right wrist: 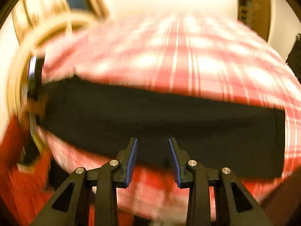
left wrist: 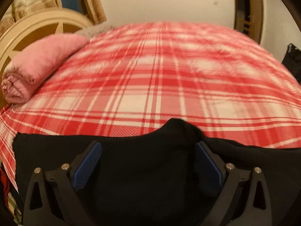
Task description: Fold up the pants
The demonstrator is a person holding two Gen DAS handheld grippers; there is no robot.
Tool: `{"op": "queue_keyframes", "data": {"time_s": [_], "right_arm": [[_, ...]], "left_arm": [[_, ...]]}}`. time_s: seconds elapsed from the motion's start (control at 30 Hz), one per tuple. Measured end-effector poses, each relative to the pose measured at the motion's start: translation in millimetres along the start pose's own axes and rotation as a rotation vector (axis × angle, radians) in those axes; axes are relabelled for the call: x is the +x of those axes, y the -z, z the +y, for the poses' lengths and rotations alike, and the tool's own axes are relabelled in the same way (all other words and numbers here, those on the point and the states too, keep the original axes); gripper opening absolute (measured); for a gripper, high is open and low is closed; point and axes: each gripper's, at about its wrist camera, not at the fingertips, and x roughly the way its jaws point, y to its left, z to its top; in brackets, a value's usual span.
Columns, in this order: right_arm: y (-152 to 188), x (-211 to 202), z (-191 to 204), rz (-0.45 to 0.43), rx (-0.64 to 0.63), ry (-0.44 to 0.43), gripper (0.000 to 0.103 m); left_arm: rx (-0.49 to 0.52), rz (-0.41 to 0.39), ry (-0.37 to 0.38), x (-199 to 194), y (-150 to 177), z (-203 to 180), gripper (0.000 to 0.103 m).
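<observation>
Left gripper hung spread wide over black fabric pants lying on the red-and-white plaid bed; right gripper stood parted, gripping nothing, at their near edge.

red/white plaid bedspread covers the bed. rolled pink blanket lies on it at far left, against a cream headboard. beige curtains behind, plain wall, wooden doorframe at right.
</observation>
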Motion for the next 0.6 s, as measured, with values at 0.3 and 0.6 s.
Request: {"op": "queue_keyframes", "data": {"time_s": [0.3,0.6], "right_arm": [[-32,103,43,-0.041,-0.116,0.198,0.036],[-46,74,-19,-0.168,0.253,0.042,0.043]], "left_arm": [[0.122,-0.117,0.133,-60,63,-40,0.101],[0.264,-0.092,0.088,-53,92,-59,0.101]]}}
